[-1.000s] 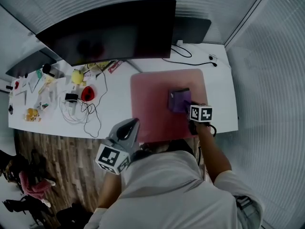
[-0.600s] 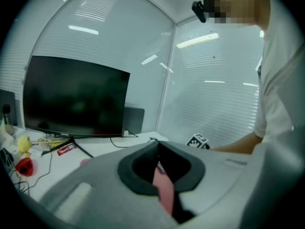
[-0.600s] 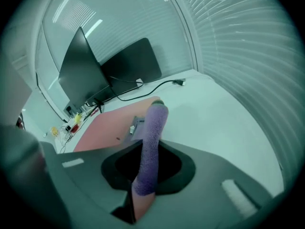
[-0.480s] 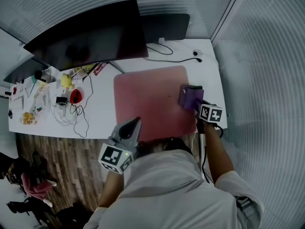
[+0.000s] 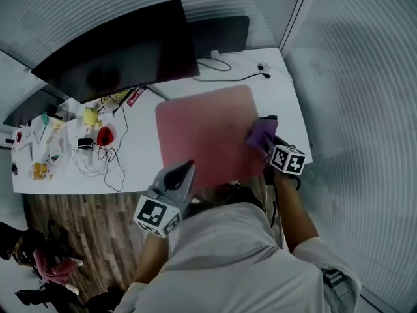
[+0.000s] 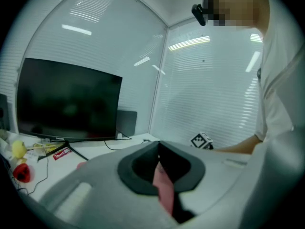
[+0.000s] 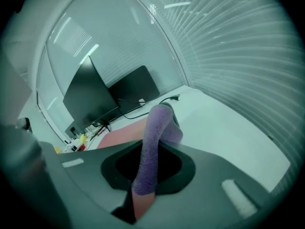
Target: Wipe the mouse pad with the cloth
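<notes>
Purple cloth [image 5: 260,133] on the right edge of the pink mouse pad [image 5: 202,132].
The left gripper [image 5: 187,168], jaws together and seemingly empty, hovers over the pad's front-left corner, near the front edge of the desk [image 5: 143,152]. The right gripper [image 5: 269,146] clamps the cloth, which rests on the pad close to the desk's right edge.

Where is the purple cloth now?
Head view: the purple cloth lies at the right edge of the pink mouse pad, held by the right gripper.
</notes>
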{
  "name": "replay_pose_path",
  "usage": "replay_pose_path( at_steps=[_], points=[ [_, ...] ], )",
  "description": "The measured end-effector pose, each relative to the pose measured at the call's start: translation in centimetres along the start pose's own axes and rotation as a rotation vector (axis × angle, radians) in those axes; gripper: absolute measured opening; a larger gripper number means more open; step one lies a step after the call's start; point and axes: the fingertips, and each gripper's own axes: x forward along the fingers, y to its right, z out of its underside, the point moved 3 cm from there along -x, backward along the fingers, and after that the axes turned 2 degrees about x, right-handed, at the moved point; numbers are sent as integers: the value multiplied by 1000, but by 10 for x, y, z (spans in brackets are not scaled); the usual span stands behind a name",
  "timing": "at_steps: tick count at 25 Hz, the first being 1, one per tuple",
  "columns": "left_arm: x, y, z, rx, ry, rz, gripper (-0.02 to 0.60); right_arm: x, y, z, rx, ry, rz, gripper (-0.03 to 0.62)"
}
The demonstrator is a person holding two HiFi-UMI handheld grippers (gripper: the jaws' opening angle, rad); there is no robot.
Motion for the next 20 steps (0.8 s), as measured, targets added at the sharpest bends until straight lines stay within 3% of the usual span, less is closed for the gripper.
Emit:
replay_pose_path(
  at_steps=[4,15,20],
  points=[
    [-52,-22,14,-20,4,-45,2,14,-72,29,-48,-39,-88,54],
    [-236,-79,58,-89,40,-312,2,74,-316,154,-263,-253,-429,54],
    [-298,-87,77,-126,71,-410,2,101,-383,204,-338,-316,-501,54]
  ],
)
